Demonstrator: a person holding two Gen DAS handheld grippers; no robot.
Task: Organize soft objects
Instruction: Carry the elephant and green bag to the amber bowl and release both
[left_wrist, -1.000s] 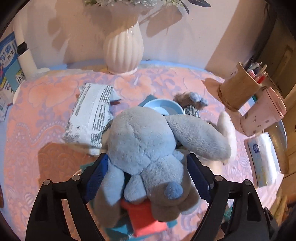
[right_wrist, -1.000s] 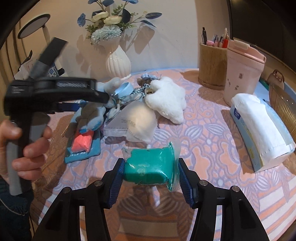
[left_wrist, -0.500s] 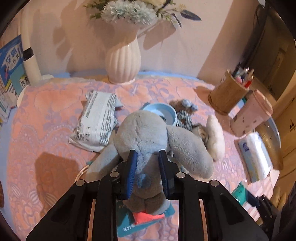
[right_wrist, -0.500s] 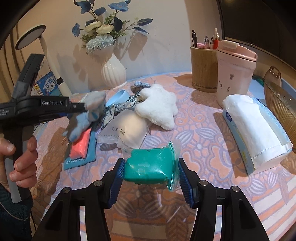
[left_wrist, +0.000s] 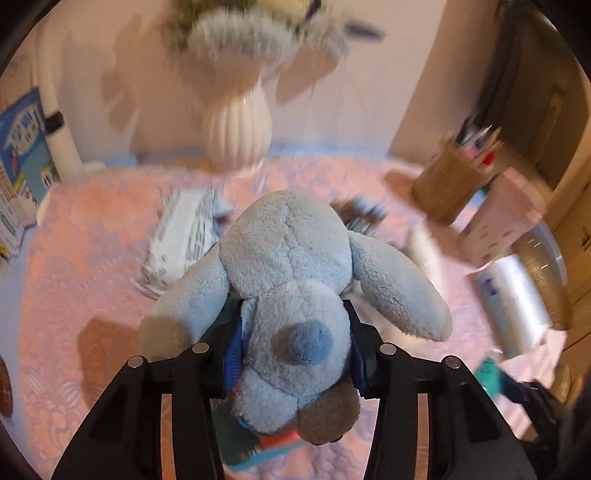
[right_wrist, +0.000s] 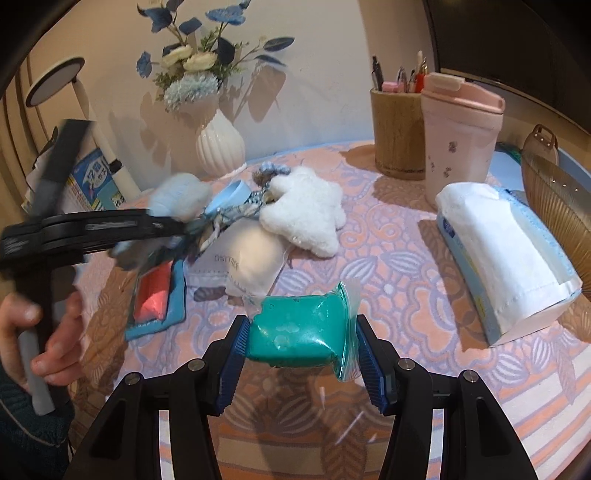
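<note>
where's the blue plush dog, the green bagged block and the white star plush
blue plush dog (left_wrist: 291, 258), left wrist view, top of its head
green bagged block (right_wrist: 295, 328), right wrist view, front face
white star plush (right_wrist: 306, 218), right wrist view, centre of body

Left gripper (left_wrist: 295, 360) and right gripper (right_wrist: 301, 356) black plastic, ribbed blue finger pads (right_wrist: 233, 363), silver screws, bare-skinned left hand (right_wrist: 44, 332), dark knit sleeve (right_wrist: 22, 435)

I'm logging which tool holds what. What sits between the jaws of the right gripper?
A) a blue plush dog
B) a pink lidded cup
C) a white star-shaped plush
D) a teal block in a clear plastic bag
D: in the right wrist view the right gripper has its jaws closed on the teal block in a clear plastic bag, lifted above the patterned tablecloth.
</note>
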